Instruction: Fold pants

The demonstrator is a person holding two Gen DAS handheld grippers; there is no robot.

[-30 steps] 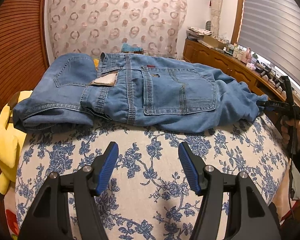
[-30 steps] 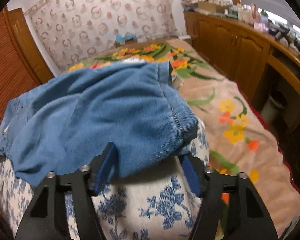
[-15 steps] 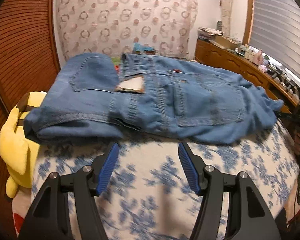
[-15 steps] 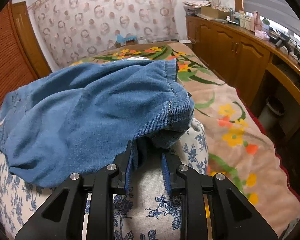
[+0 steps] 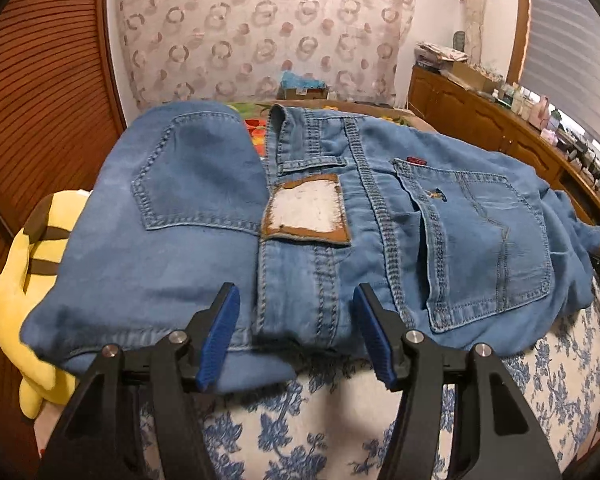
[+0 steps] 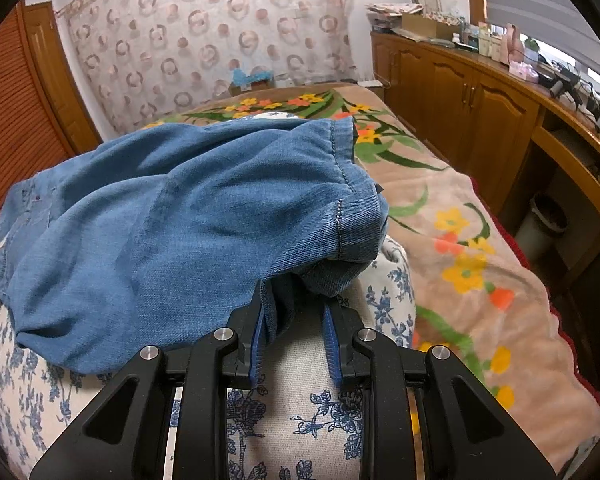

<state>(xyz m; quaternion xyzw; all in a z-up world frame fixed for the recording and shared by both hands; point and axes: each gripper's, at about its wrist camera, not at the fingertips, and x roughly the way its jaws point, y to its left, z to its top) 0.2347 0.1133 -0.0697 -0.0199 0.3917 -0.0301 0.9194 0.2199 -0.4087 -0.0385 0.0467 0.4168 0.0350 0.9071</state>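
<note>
We're looking at the bed (image 6: 480,240) under its flowered blanket, and nearer us a cushion (image 5: 340,420) in blue-and-white floral print, which carries the whole job. Draped across it lie the pants (image 5: 204,248), blue denim, seat side up with both back pockets showing, the waistband end toward a yellow plush toy (image 5: 16,300) and the legs running off toward the other side.

We judge this cloth soft and limp, not stiff: it slumps over the cushion's curve and bunches at the hem. It looks moderately heavy for cloth, so a lifted end should drag the rest. Not fragile, not slippery (denim grips well on rubber pads). The thick seams, waistband and hem are the sound places to take hold, since a pinch on a single flat layer could pull only that layer.

Down to the tools. The right gripper (image 6: 294,320) has its jaws drawn in on the bunched leg hem (image 6: 316,280), cloth pinched between the blue pads. The left gripper (image 5: 296,334) hangs at the near edge by the waistband, jaws apart and just now closing a little, fabric sitting between them but not squeezed.
</note>
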